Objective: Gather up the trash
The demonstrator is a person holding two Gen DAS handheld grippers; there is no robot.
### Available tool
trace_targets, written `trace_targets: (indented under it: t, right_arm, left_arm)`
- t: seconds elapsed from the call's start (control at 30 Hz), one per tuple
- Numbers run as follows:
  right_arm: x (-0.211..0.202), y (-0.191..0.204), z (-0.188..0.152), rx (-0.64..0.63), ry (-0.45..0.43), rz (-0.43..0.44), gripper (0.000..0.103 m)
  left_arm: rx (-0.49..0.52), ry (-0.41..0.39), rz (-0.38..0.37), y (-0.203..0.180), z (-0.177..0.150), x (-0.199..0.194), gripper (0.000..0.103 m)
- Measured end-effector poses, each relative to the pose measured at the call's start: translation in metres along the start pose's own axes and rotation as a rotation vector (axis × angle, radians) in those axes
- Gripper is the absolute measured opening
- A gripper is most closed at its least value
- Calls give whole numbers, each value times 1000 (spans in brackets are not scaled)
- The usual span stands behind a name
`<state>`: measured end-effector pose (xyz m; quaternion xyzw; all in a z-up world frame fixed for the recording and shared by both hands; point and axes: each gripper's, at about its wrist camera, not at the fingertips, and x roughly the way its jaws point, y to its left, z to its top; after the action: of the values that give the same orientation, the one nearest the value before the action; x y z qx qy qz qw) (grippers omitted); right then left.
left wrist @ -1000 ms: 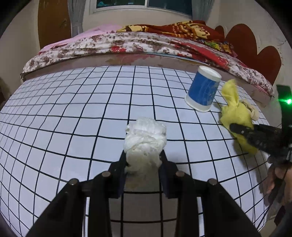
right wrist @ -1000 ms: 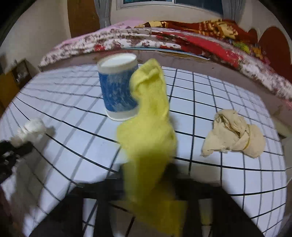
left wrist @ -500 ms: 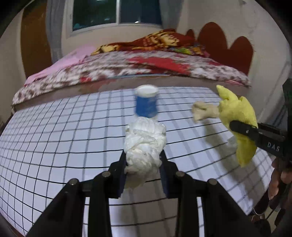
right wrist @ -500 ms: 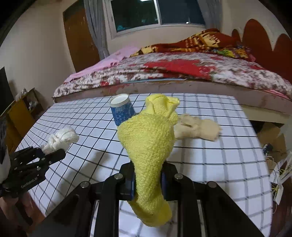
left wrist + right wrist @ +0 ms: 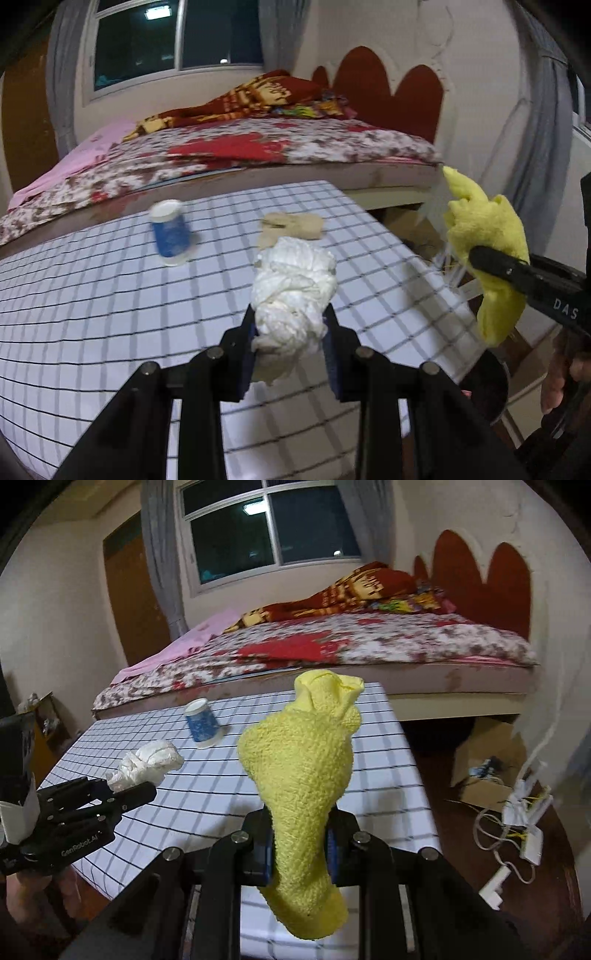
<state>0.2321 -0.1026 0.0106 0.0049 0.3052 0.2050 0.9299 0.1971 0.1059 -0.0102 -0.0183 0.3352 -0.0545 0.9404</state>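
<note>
Above the checkered table (image 5: 110, 295), between the fingers of my left gripper (image 5: 291, 332), sits the white crumpled wad (image 5: 291, 291): the pads pinch its lower part from both sides while its knotted bulk bulges up and forward past the fingertips, clear of the tabletop. My right gripper (image 5: 299, 845) is pressed together on the yellow cloth (image 5: 303, 760), which stands up from the grip in a broad lobe and hangs in a shorter flap beneath it; from the left camera this same cloth (image 5: 487, 240) shows out past the table's right edge, nipped by the black fingers. Both held pieces are off the surface, the white one over the table's right part, the yellow one beside its far right corner. On the table itself a blue paper cup (image 5: 170, 236) stands upside down, and a beige crumpled piece (image 5: 291, 225) lies just beyond my white wad, near the far edge. Behind the table runs the bed (image 5: 332, 646) with its flowered cover.
</note>
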Motion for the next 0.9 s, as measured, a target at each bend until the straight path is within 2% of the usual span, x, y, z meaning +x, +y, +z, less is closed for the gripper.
trace_targets:
  t: [0.23,0.43,0.73,0.9]
  right_arm:
    - [-58,-58,-23,52,-34,-96,22]
    - [-85,-96,-53,81,-19,-164,22]
    - [-116,-141,-93,134,-21,-231,22]
    - [-124,-160,-114,171,-16,-236,23]
  left_arm:
    - [88,-6,-90,-76,1,3,33]
    - [161,3,-165,-131,-16,4,33]
    - [202,50,-235,-184,-37,16,33]
    - [235,62,-259,-211,-47,16,33]
